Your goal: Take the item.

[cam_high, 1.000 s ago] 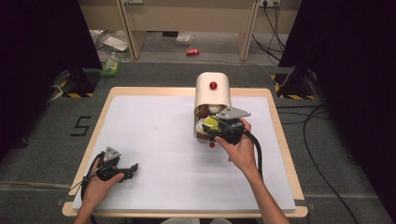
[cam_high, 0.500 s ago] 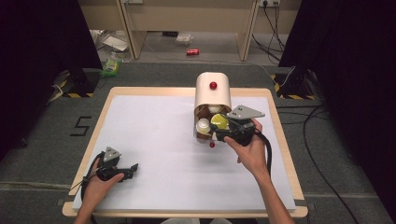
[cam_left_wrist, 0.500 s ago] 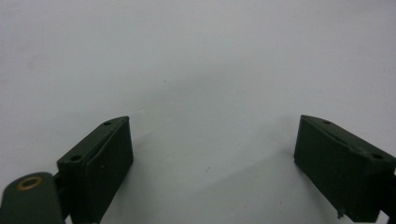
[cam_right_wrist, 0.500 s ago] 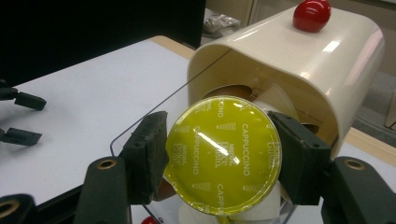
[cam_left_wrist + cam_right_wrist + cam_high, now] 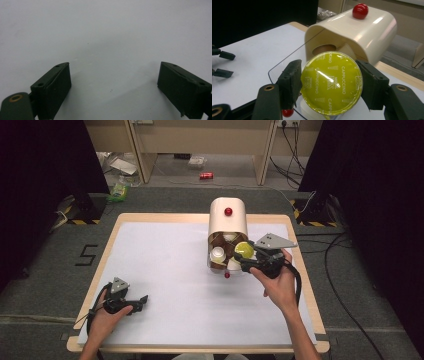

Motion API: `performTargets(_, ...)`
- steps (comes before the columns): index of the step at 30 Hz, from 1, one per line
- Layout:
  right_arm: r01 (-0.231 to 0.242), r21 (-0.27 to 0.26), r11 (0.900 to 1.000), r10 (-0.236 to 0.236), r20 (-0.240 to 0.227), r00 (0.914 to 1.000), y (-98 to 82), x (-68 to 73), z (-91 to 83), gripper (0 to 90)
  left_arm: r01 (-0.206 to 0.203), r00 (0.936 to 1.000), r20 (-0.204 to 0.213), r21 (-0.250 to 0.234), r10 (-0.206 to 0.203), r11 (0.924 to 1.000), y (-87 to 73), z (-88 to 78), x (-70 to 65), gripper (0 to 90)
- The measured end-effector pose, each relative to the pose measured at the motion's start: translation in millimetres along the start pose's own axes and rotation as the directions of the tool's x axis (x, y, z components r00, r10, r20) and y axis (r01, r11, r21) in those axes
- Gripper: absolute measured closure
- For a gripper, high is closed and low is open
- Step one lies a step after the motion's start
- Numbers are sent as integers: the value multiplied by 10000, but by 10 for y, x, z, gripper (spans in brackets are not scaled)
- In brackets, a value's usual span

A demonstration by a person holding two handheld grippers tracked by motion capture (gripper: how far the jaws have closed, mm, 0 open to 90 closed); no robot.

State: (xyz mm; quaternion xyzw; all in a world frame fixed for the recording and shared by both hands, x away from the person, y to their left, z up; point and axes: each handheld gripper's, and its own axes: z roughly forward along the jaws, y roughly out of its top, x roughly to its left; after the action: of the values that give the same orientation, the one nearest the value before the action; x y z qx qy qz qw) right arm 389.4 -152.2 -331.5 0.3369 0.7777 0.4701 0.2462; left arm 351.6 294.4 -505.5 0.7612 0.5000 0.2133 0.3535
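High view: right gripper [image 5: 246, 260] holds a yellow-lidded coffee capsule [image 5: 243, 250] just in front of the open mouth of the cream capsule holder [image 5: 228, 220], above the worktop [image 5: 165, 270]. Left gripper [image 5: 141, 299] sits near the front left edge, well apart.

Left gripper view: fingers [image 5: 53, 86] spread wide, nothing between them.

Right gripper view: fingers [image 5: 292, 77] clamp the capsule [image 5: 331, 82] at both sides; lid reads "CAPPUCCINO".

Left hand [image 5: 107, 312] low near the table's front edge, left gripper [image 5: 141, 299] resting level, jaws wide apart (nothing between). Right forearm stretched forward, right hand [image 5: 278, 279] raised, right gripper [image 5: 329, 86] clamped on a yellow-lidded capsule [image 5: 331, 82], pads pressing both sides.
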Motion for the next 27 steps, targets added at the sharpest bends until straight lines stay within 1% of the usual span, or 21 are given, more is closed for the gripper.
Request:
performTargets(7, -276, -37, 9996, 277, 249, 9993, -59, -137, -106, 408, 3, 10000, 3, 0, -3, 10000, 0, 0, 0, 110)
performTargets(12, -529, -155, 9985, 535, 419, 9977, -104, -249, -174, 408, 0, 10000, 1, 1, 0, 10000, 0, 0, 0, 110)
performTargets(16, -672, -254, 9974, 685, 552, 9961, -124, -309, -217, 408, 2, 10000, 2, 2, -2, 10000, 0, 0, 0, 110)
performTargets(20, -717, -224, 9972, 731, 652, 9952, -143, -342, -224, 408, 3, 10000, 3, 0, -3, 10000, 0, 0, 0, 110)
performTargets(27, -739, -35, 9973, 739, 864, 9935, -213, -404, -173, 408, 2, 10000, 4, 0, -2, 10000, 0, 0, 0, 110)
